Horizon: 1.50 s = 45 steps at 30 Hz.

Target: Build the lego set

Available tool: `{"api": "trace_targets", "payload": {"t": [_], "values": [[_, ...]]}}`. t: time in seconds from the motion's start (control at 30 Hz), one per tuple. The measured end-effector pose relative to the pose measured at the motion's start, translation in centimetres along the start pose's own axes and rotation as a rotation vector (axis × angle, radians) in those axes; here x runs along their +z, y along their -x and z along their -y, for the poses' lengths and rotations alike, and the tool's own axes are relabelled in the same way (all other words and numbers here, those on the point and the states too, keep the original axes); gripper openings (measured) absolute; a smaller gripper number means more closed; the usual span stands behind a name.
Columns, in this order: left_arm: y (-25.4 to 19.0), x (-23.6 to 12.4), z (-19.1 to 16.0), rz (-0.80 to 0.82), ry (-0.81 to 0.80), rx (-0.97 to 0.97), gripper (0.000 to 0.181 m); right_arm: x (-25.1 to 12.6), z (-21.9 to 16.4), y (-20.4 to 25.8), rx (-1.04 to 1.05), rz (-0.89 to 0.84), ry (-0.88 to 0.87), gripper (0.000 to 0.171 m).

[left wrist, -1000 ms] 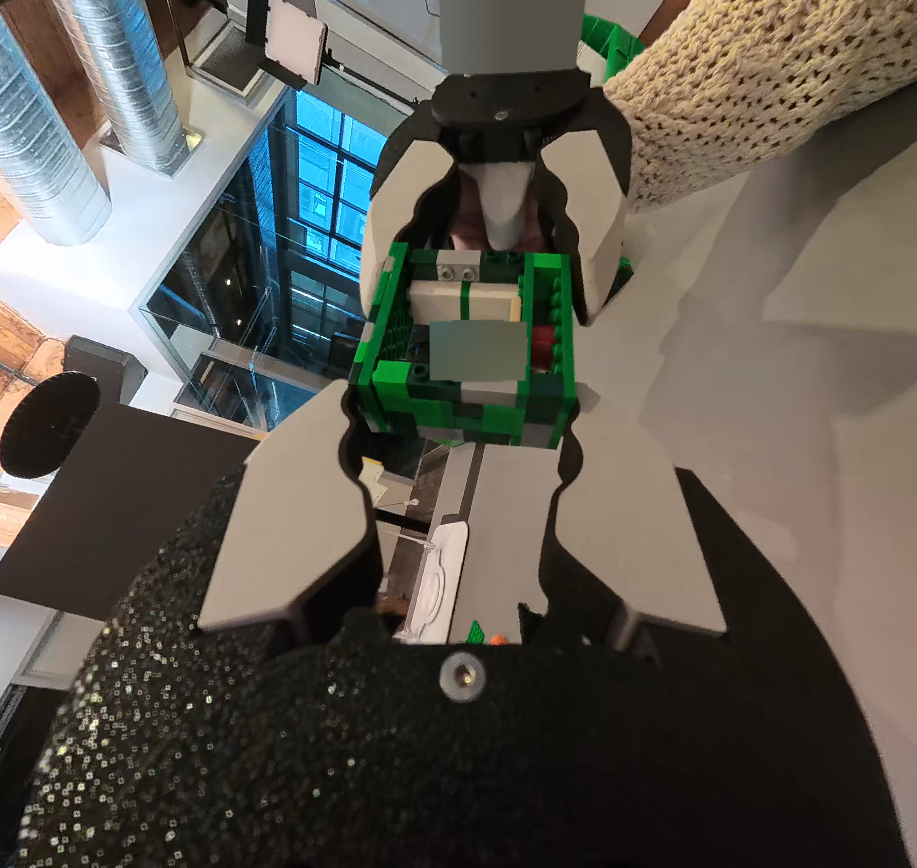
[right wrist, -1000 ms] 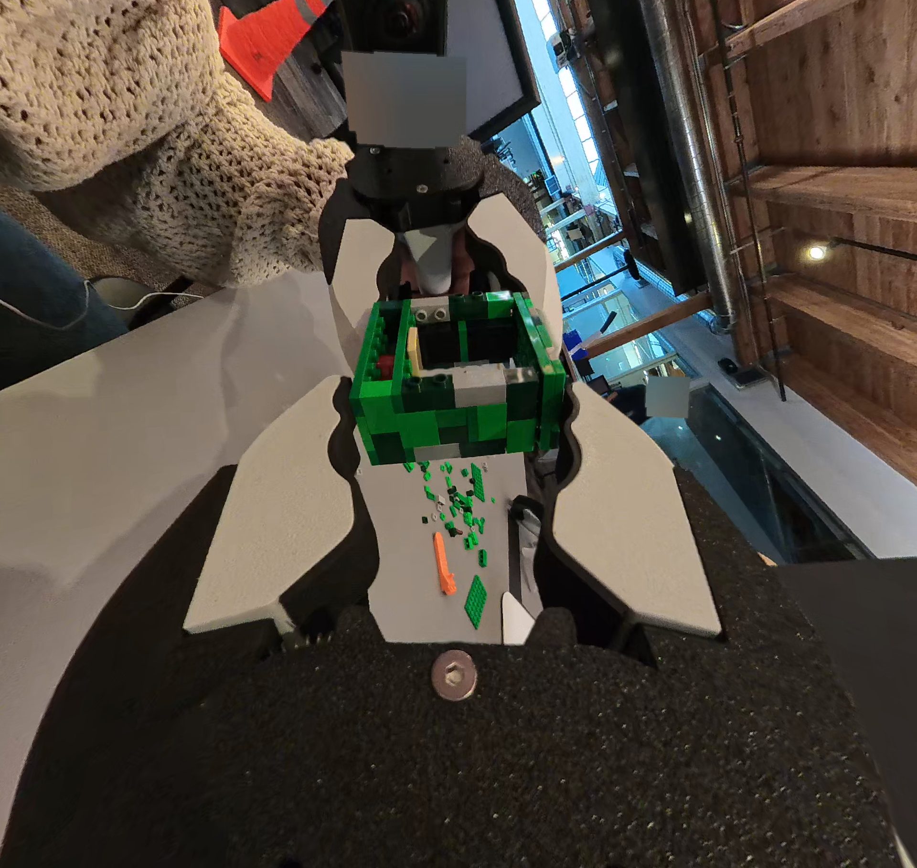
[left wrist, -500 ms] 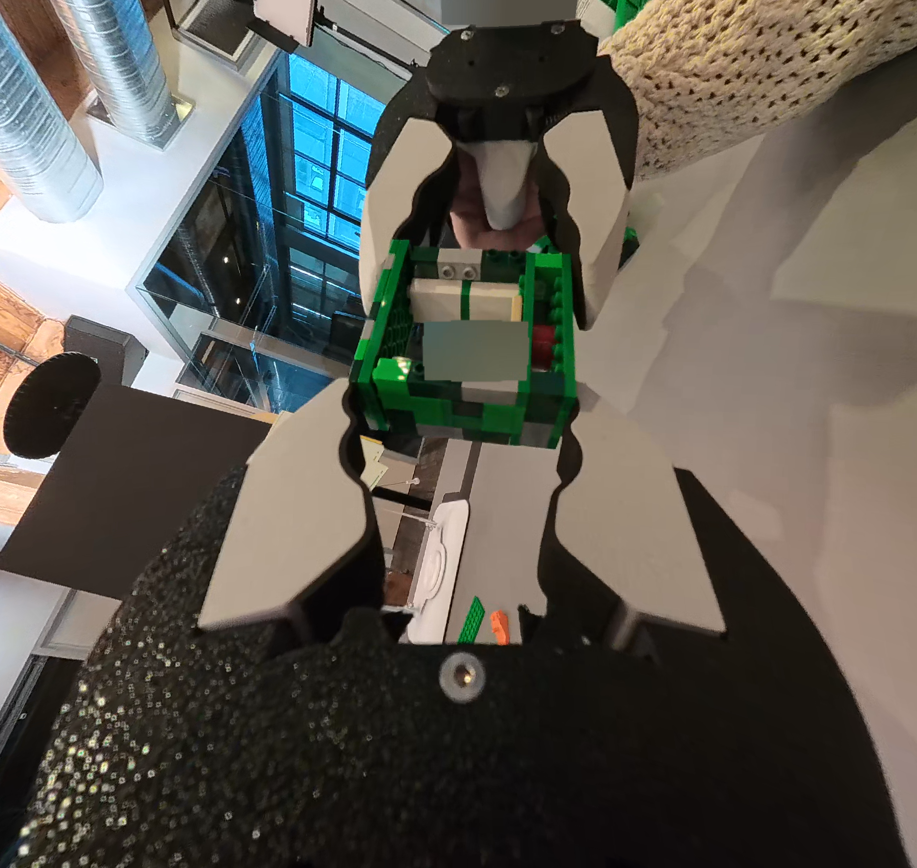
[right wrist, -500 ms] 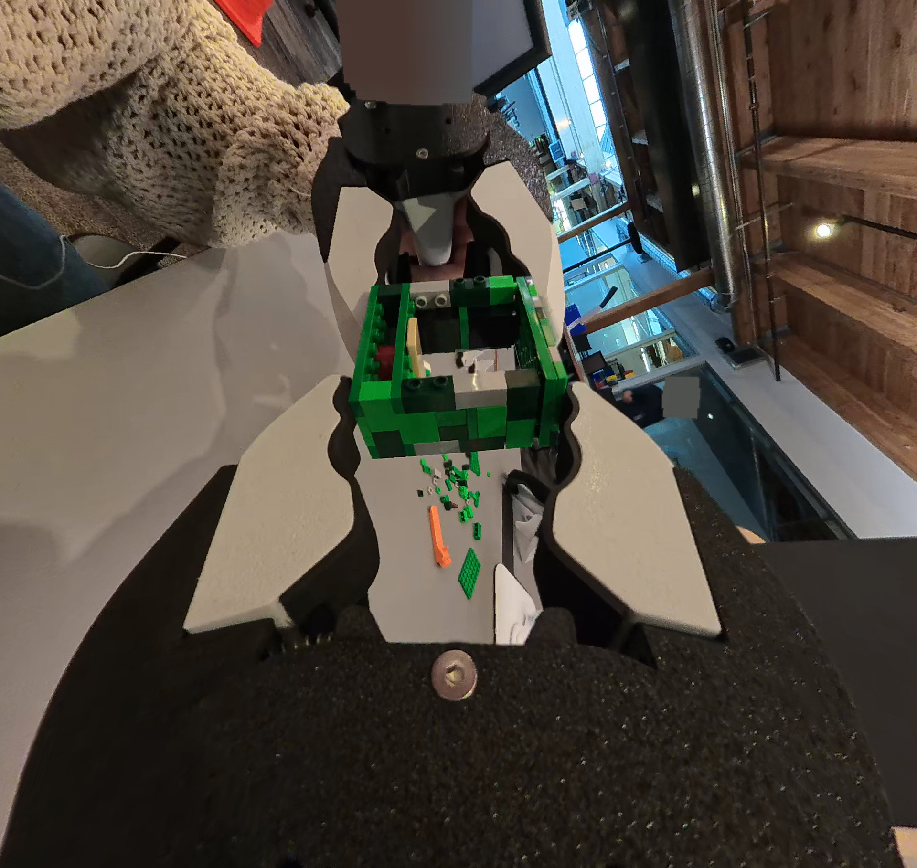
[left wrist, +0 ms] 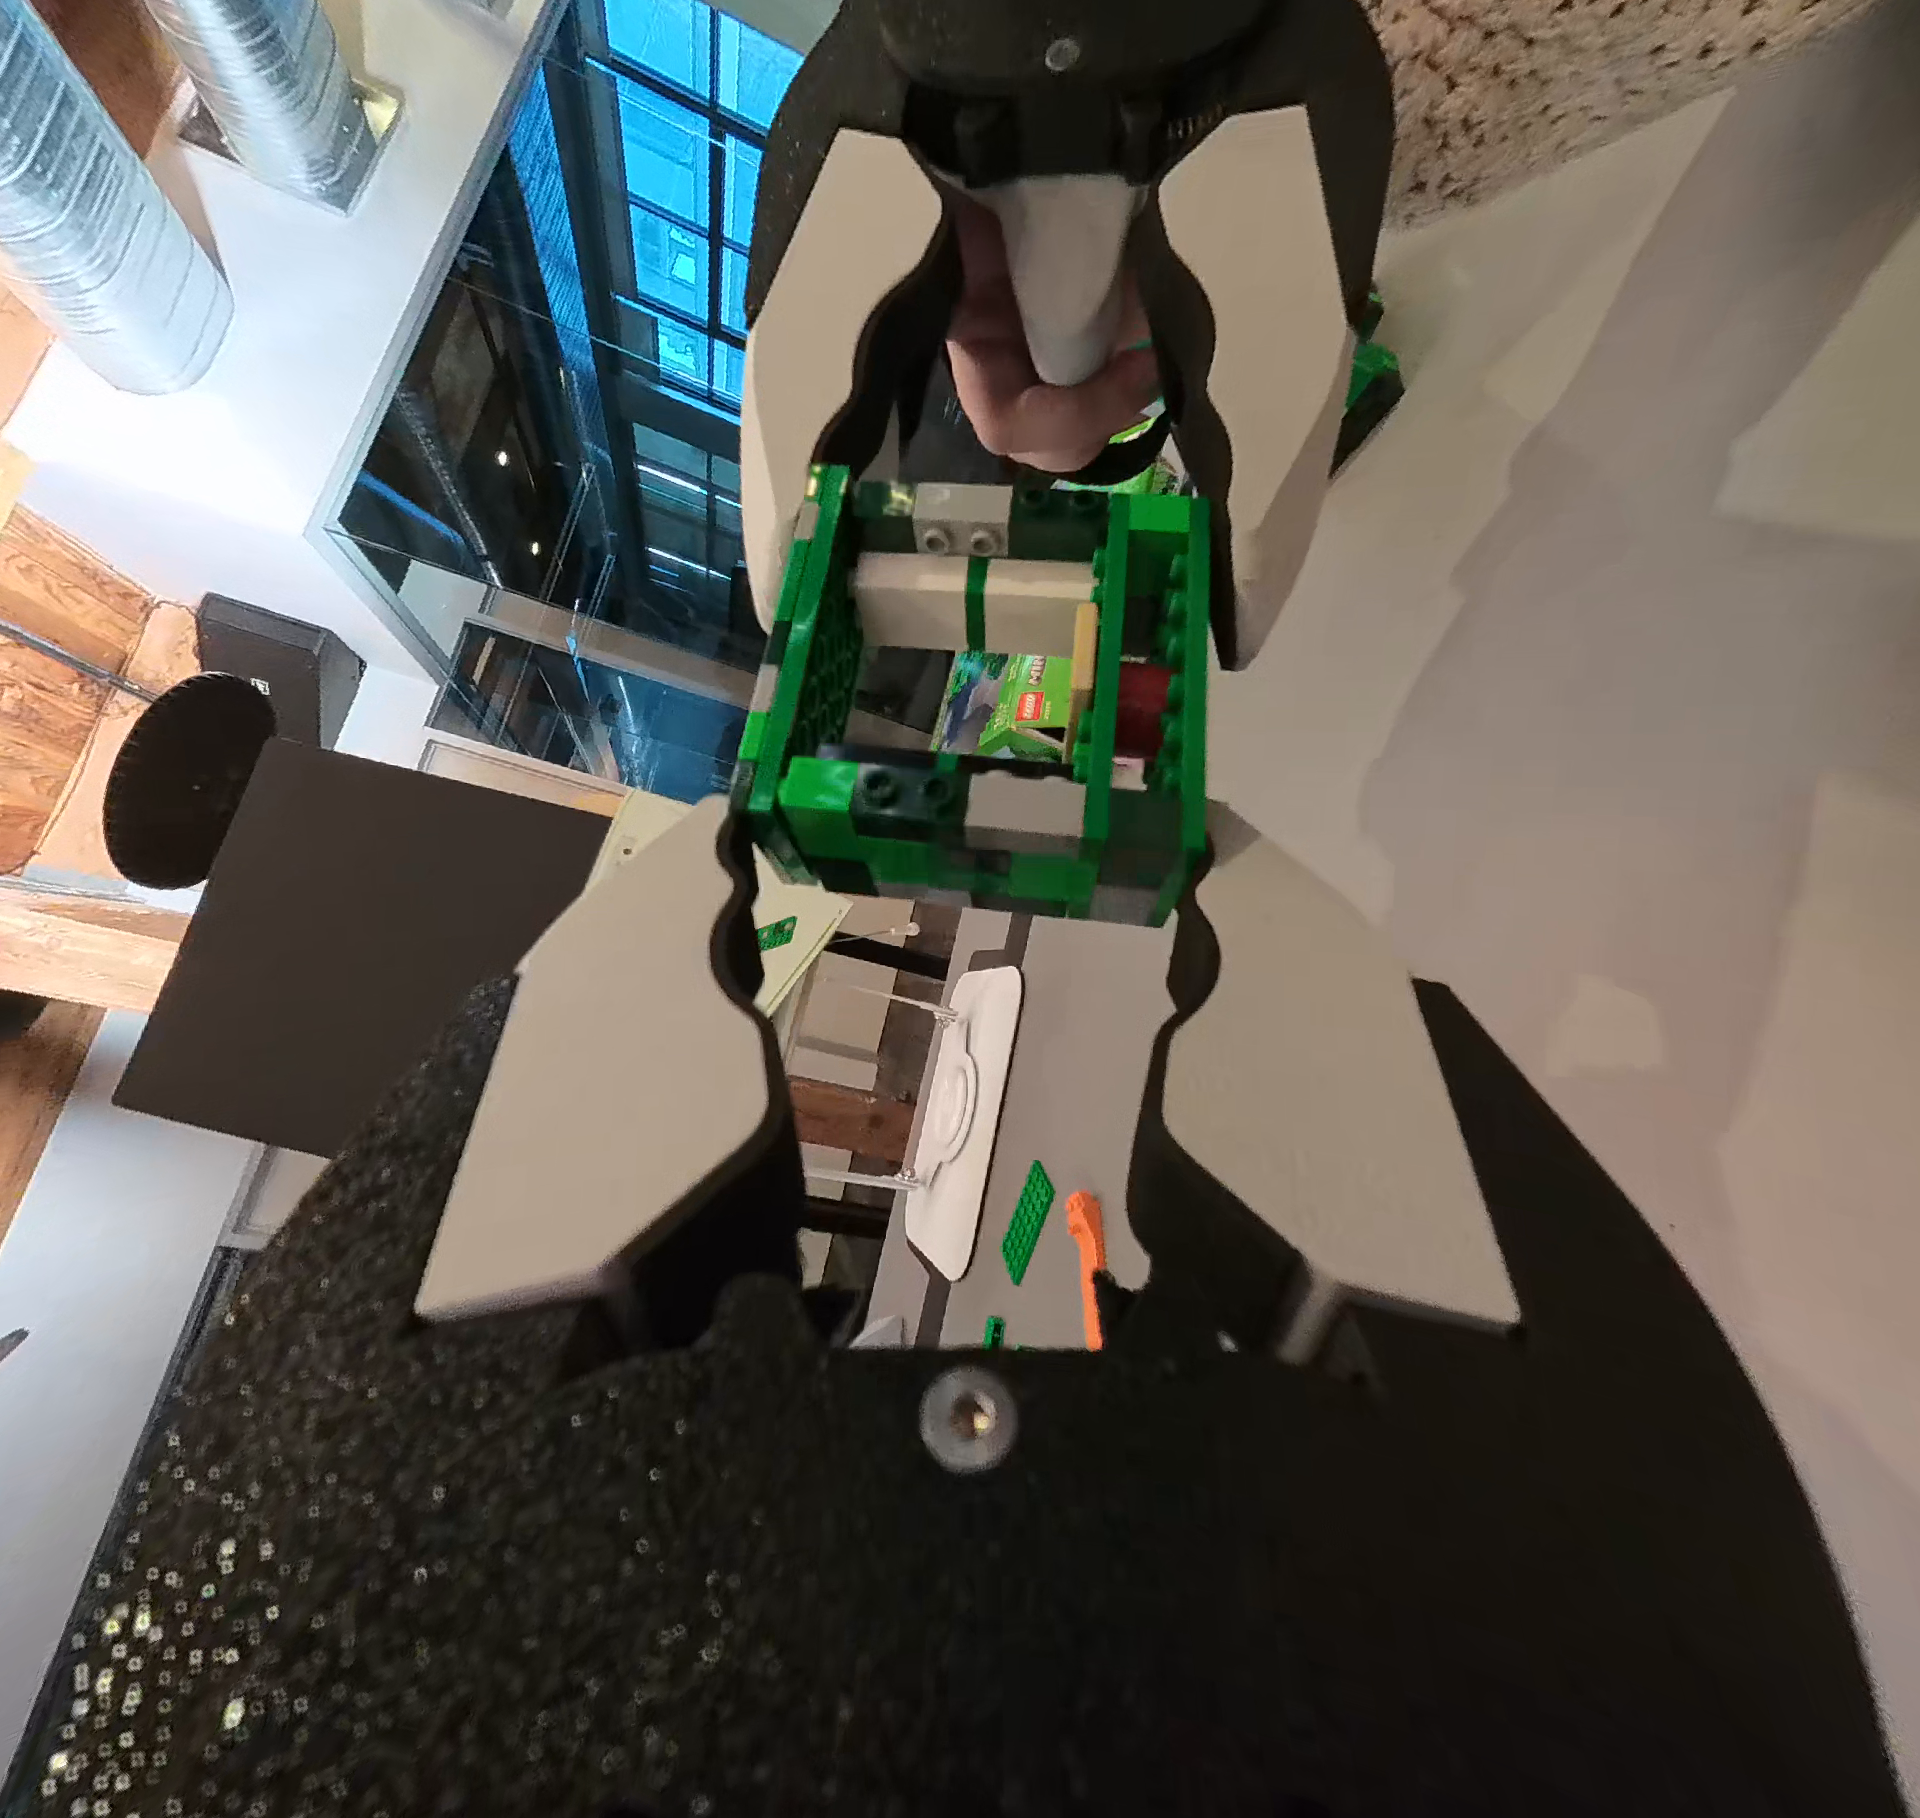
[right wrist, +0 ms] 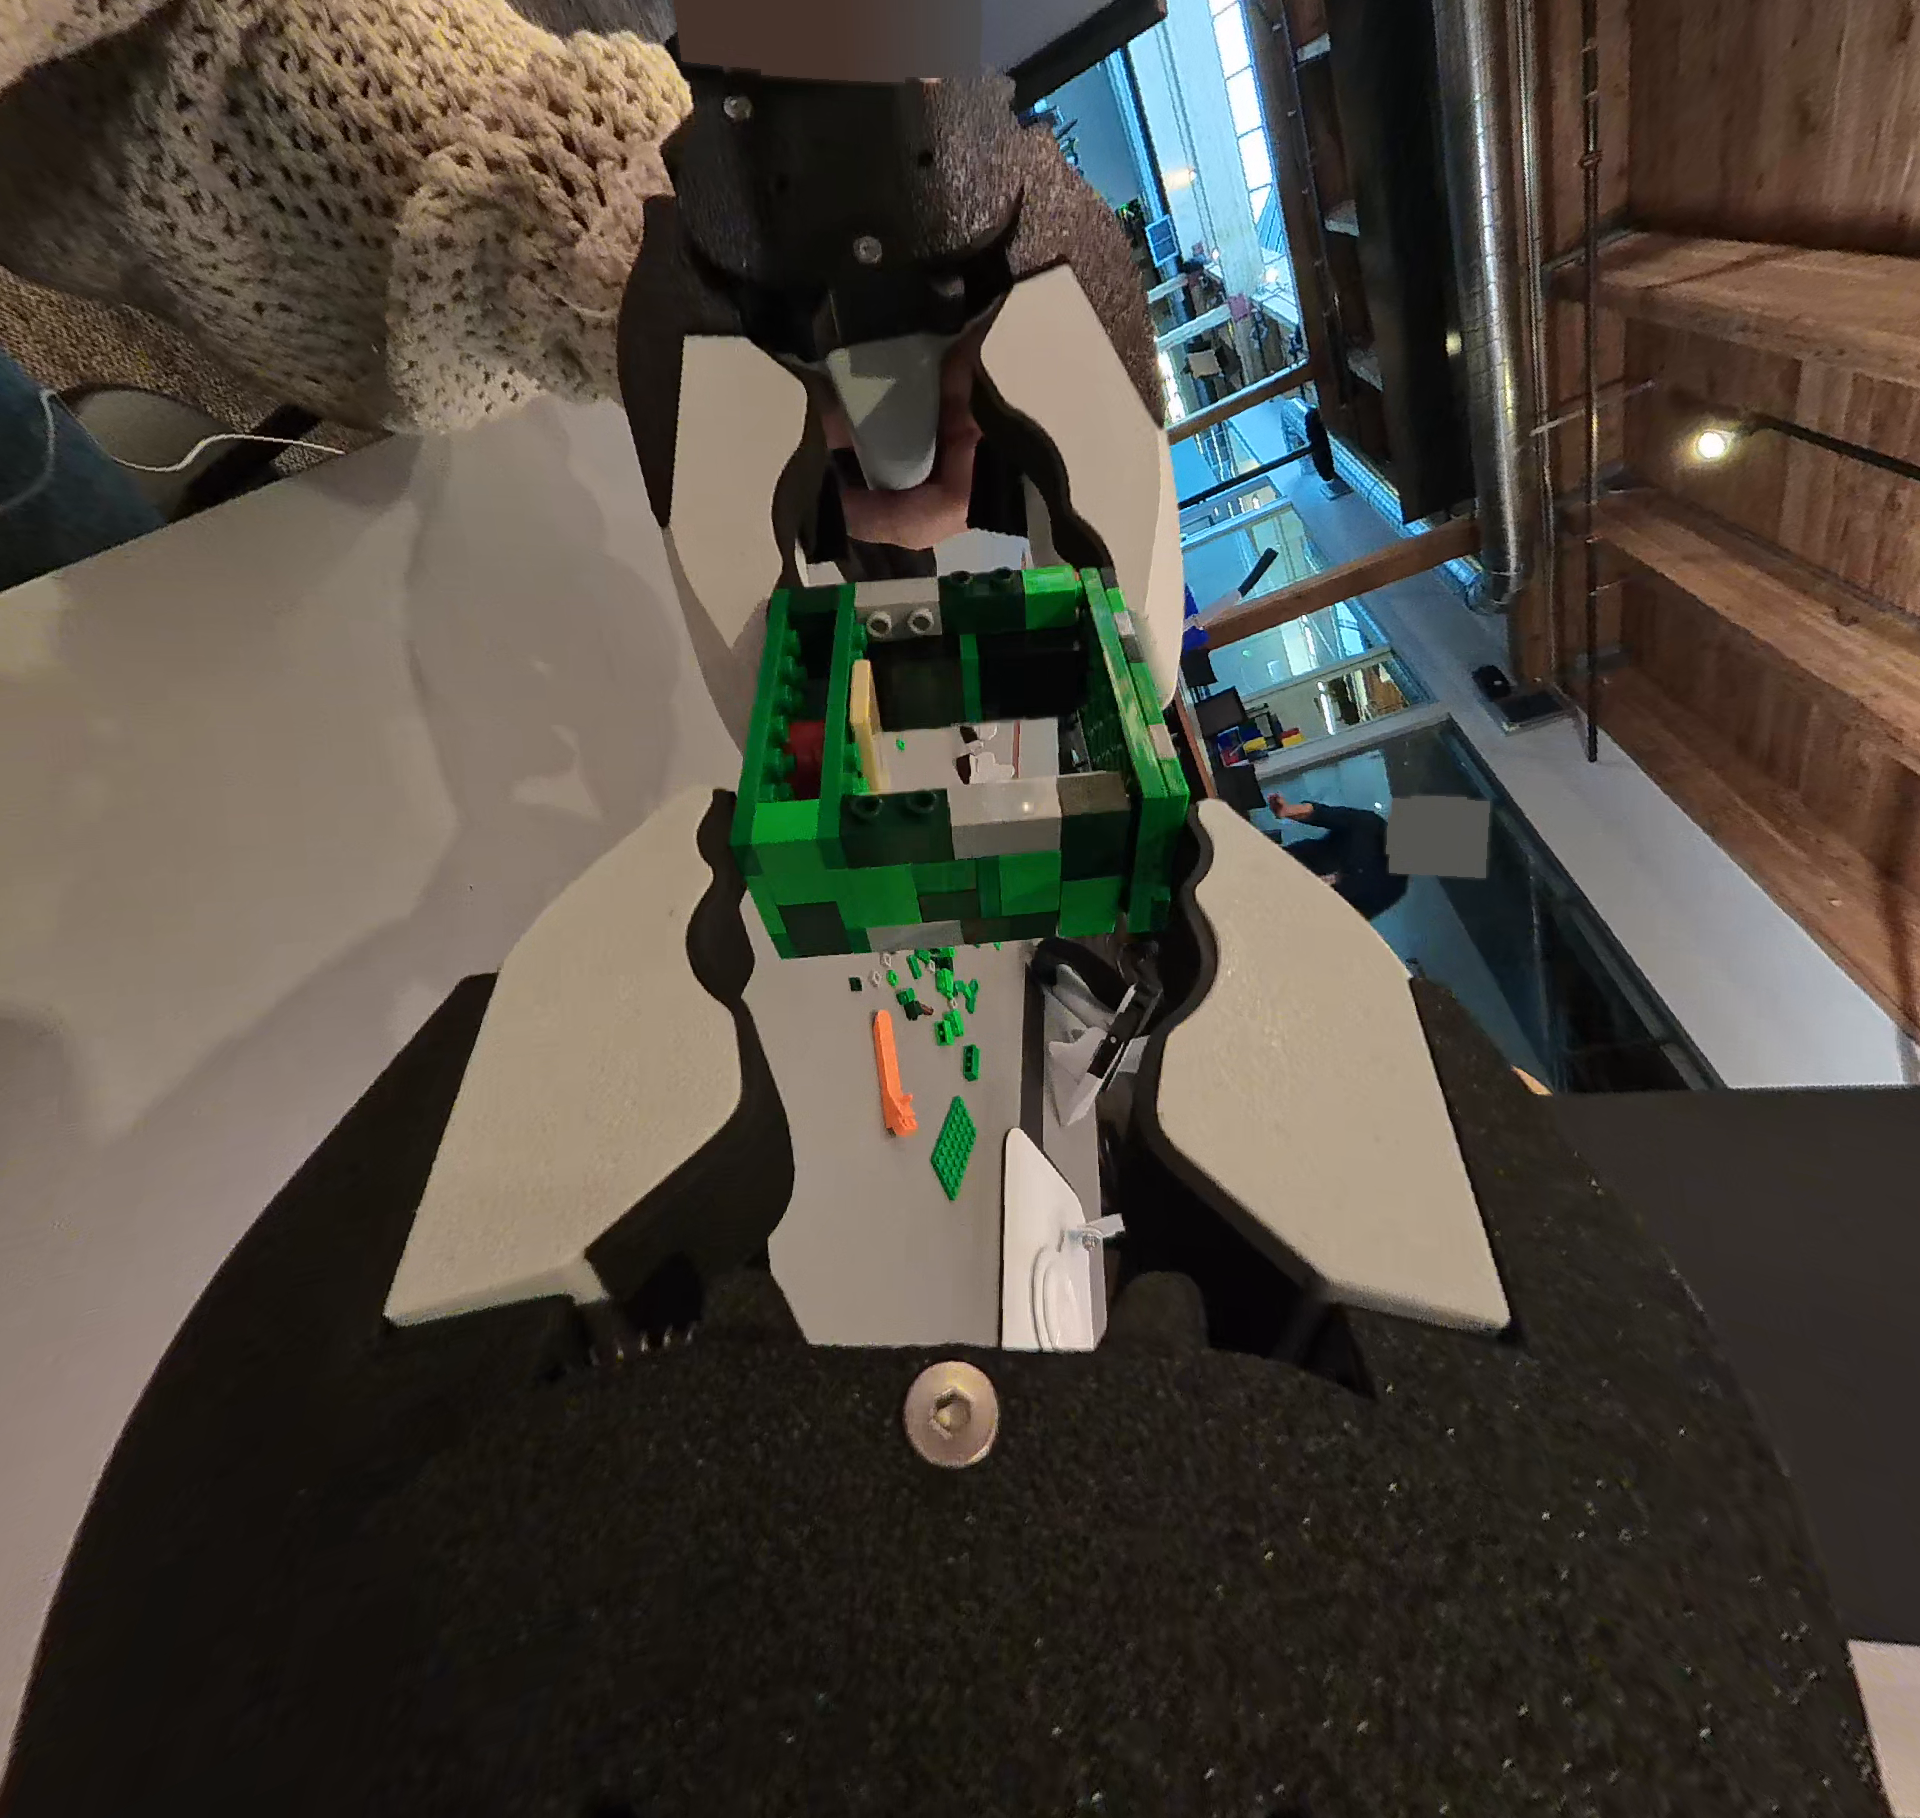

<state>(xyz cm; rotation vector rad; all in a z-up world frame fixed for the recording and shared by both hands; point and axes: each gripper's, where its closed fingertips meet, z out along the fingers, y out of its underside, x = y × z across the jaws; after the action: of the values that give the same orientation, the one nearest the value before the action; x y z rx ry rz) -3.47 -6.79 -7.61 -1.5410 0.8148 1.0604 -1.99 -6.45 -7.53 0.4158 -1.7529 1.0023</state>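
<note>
The green brick box [left wrist: 977, 729] was held up off the table [left wrist: 1621, 729], gripped from opposite ends by both grippers. The left gripper [left wrist: 961, 869] was closed on the near wall of the box, with one fingertip pressed against each outer corner. The right gripper [right wrist: 961, 869] was clamped on the opposite wall in the same manner, and was seen facing the left wrist camera beyond the box. The box was open through its middle; a white beam [left wrist: 977, 586] and a red piece [left wrist: 1141, 714] sat inside its walls. No free room was left between the fingers and the side walls. Below the box, a clear stretch of table was seen, with a loose scatter of small green pieces [right wrist: 940, 999], an orange tool [right wrist: 888, 1072] and a green plate [right wrist: 954, 1145] lying apart from one another near the table edge. A white tray [right wrist: 1039, 1238] lay at that edge. A knitted sleeve [right wrist: 312, 168] was seen behind the left gripper.
</note>
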Motion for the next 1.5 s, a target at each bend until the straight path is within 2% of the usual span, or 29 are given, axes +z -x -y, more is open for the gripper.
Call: {"api": "trace_targets", "payload": {"t": [0.47,0.57,0.67,0.7,0.73,0.8,0.87,0.93,1.03,1.13,1.3,1.5], "values": [[0.6,-0.5,0.7,0.053,-0.103,-0.021,0.077,-0.1,1.1,-0.6,0.022,-0.036,-0.021,0.078],[1.2,-0.6,0.8,0.098,-0.123,-0.024,0.077,-0.2,1.2,-1.1,0.093,-0.048,-0.040,0.078],[2.1,-0.8,0.6,0.169,-0.118,0.014,0.076,-0.5,1.2,-1.8,0.261,-0.022,-0.094,0.078],[2.5,-1.0,0.5,0.195,-0.113,0.015,0.065,-0.5,1.1,-1.9,0.322,-0.005,-0.107,0.074],[3.4,-1.5,0.5,0.253,-0.119,0.023,0.010,-0.5,0.8,-2.1,0.389,0.003,-0.106,0.071],[4.4,-2.5,0.9,0.330,-0.182,0.057,0.006,-0.5,0.6,-2.8,0.538,0.006,-0.137,0.065],[4.3,-1.8,-0.8,0.298,-0.082,0.008,0.009,-0.5,-0.1,-3.4,0.600,-0.028,-0.150,0.051],[3.4,-0.4,-2.8,0.276,-0.032,-0.037,0.006,0.5,-3.1,-1.9,0.576,0.011,-0.019,0.051],[0.2,2.5,-8.6,0.180,0.088,-0.223,0.006,2.6,-9.5,1.2,0.654,0.032,0.136,0.050],[-4.2,4.3,-13.4,0.078,0.219,-0.250,0.009,3.8,-13.9,4.6,0.694,0.090,0.257,0.050],[-7.4,4.6,-14.7,-0.034,0.290,-0.224,0.017,4.0,-15.5,6.6,0.682,0.157,0.337,0.044],[-8.1,4.0,-16.4,-0.043,0.329,-0.307,0.023,4.0,-16.4,6.9,0.695,0.167,0.380,0.046]]}}
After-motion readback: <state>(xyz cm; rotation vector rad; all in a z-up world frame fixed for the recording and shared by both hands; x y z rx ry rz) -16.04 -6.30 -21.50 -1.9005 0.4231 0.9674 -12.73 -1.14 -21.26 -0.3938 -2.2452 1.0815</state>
